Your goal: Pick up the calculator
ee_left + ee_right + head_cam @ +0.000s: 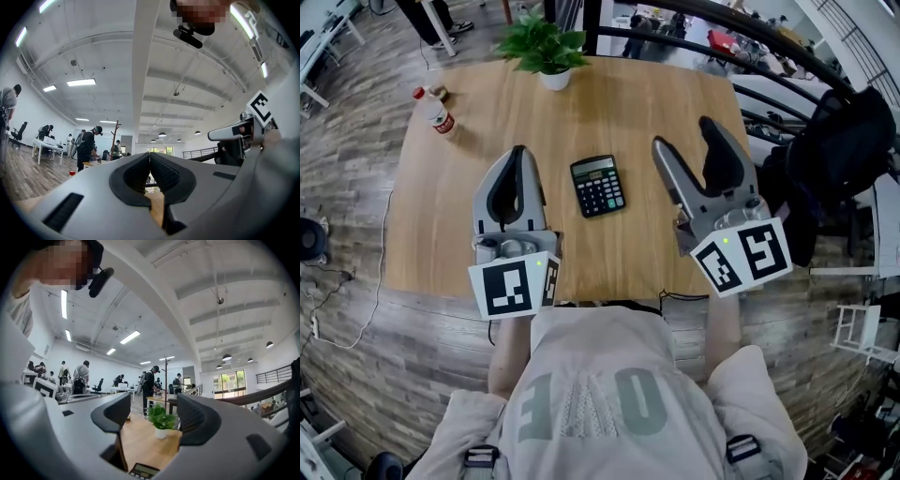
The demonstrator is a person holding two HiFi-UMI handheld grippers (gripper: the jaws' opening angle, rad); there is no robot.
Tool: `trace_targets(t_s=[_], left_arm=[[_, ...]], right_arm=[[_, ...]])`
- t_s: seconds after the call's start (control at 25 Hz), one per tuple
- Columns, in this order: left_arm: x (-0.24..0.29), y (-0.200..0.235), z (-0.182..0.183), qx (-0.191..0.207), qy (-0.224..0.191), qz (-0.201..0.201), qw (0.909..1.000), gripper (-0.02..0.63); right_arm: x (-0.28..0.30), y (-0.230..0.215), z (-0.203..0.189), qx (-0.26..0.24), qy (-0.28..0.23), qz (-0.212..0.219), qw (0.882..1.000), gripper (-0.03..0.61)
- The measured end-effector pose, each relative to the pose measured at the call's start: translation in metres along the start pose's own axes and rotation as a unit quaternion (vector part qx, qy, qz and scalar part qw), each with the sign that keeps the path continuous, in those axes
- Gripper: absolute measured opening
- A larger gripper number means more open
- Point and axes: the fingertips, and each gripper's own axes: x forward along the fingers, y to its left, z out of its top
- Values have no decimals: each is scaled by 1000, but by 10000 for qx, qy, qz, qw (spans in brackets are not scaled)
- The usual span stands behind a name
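Right now the calculator [597,186] lies flat on the table [487,112], untouched
It sits between the two tools, clear of both: the left tool [517,155] has its jaws pressed together on nothing, the right tool [684,133] holds its jaws wide apart and empty; a potted plant [546,45] and a bottle [434,110] sit near the far edge

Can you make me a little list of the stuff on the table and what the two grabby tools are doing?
table: wooden
calculator: black, lying flat near the middle, between the two tools, touched by neither
plant: green, in a white pot at the far edge
bottle: red cap, far left corner
left tool: jaws together, nothing held
right tool: jaws apart, nothing between them
picked up yet: no
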Motion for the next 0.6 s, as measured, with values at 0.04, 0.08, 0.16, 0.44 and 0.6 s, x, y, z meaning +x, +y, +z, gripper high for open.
trace_targets(t_s=[0.04,0.08,0.16,0.44,0.6], left_arm=[[0,0,1,2,-12,-3,10000,9],[0,-1,2,5,-23,-4,10000,9],[0,1,2,15,-35,6,10000,9],[7,21,-6,-20,8,212,9998,9],[12,34,-25,-93,173,413,9990,9]], right_arm=[[6,-2,7,-26,-45,73,10000,302],[13,-5,14,-94,-80,146,9998,326],[30,-9,26,-180,-56,415,9990,356],[104,14,-13,-1175,1321,2302,9570,370],[123,35,-80,-1239,2573,3554,8900,367]])
